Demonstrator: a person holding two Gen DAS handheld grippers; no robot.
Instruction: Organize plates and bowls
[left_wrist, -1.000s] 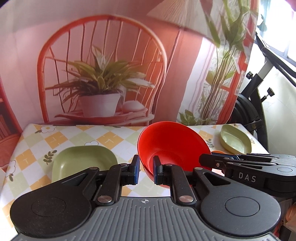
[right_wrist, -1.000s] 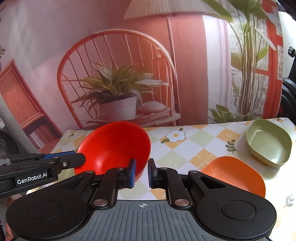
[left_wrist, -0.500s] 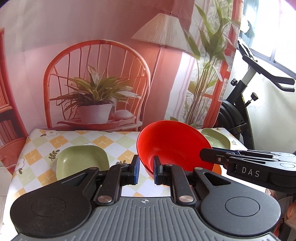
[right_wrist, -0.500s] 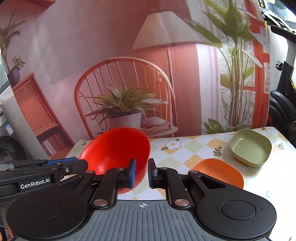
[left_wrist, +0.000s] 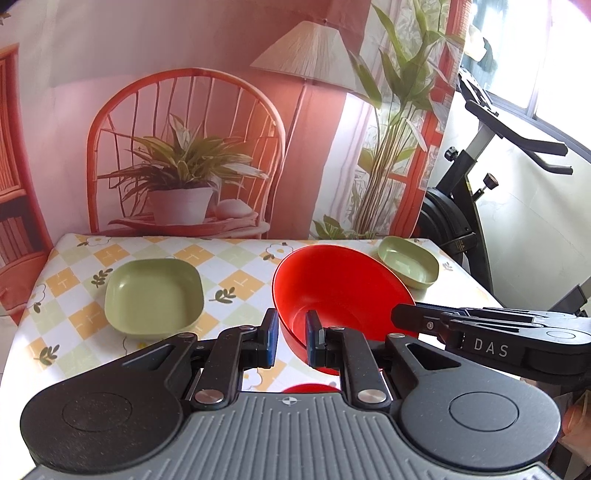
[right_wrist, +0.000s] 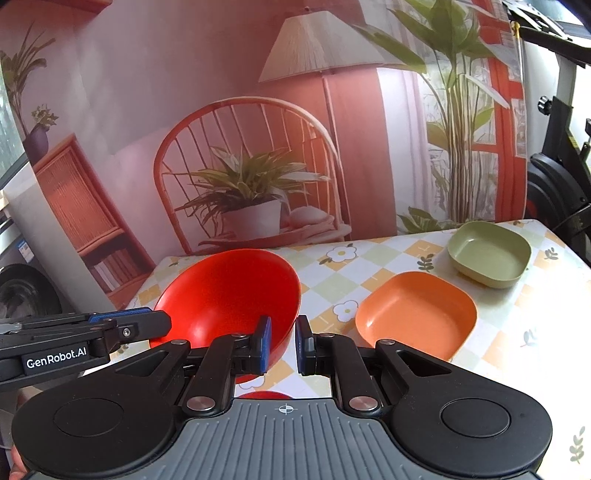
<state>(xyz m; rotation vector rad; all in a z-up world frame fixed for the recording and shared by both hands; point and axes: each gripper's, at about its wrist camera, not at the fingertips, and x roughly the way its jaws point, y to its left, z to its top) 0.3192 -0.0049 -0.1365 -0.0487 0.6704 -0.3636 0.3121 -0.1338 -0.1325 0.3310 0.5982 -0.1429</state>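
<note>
Both grippers are rising, carrying the red bowl (left_wrist: 343, 295) higher above the counter (left_wrist: 66, 277). The left gripper (left_wrist: 290, 341) and right gripper (right_wrist: 282, 343) are each pinching its rim; uneven lifting risks tipping it.

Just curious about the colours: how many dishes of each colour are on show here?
Red bowl: 1
Green dishes: 2
Orange dish: 1
Total: 4
A red sliver below the bowl is too hidden to count.
</note>
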